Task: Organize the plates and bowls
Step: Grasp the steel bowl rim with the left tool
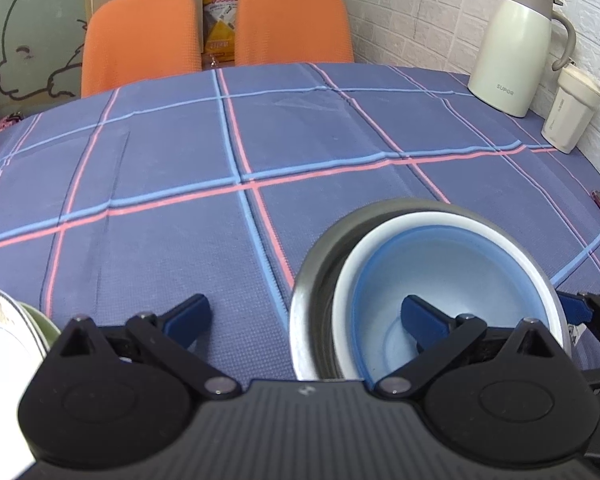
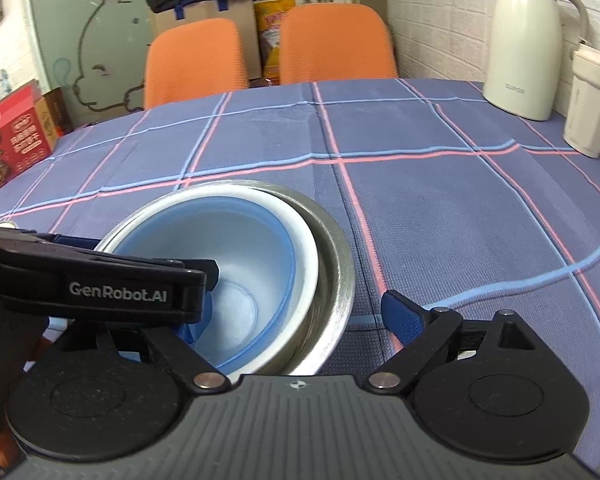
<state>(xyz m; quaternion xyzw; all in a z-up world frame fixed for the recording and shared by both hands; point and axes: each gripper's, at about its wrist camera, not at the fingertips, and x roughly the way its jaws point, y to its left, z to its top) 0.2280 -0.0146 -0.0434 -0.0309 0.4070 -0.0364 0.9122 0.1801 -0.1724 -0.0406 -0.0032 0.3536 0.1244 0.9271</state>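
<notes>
Bowl stack: blue bowl (image 1: 452,280) nested in white bowl (image 1: 384,248), both in steel bowl (image 1: 312,280), on near part of table (image 1: 180,184), right of centre. Left gripper (image 1: 304,316) spread wide, empty; right finger (image 1: 424,320) over blue bowl interior. Right gripper (image 2: 300,292) also spread, straddling stack's right rim. Plates (image 1: 4,320) at near left edge, just beside left gripper. Thermos jug (image 1: 516,48) and cup (image 1: 572,112) far right, well apart. Path unobstructed.

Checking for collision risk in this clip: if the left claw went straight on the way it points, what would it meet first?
Nothing soon: between the open left claw tips lies bare blue plaid tablecloth. Its right finger overlaps the pale blue plastic bowl, so that finger would likely meet the bowl's far wall first; depth is unclear.
</notes>
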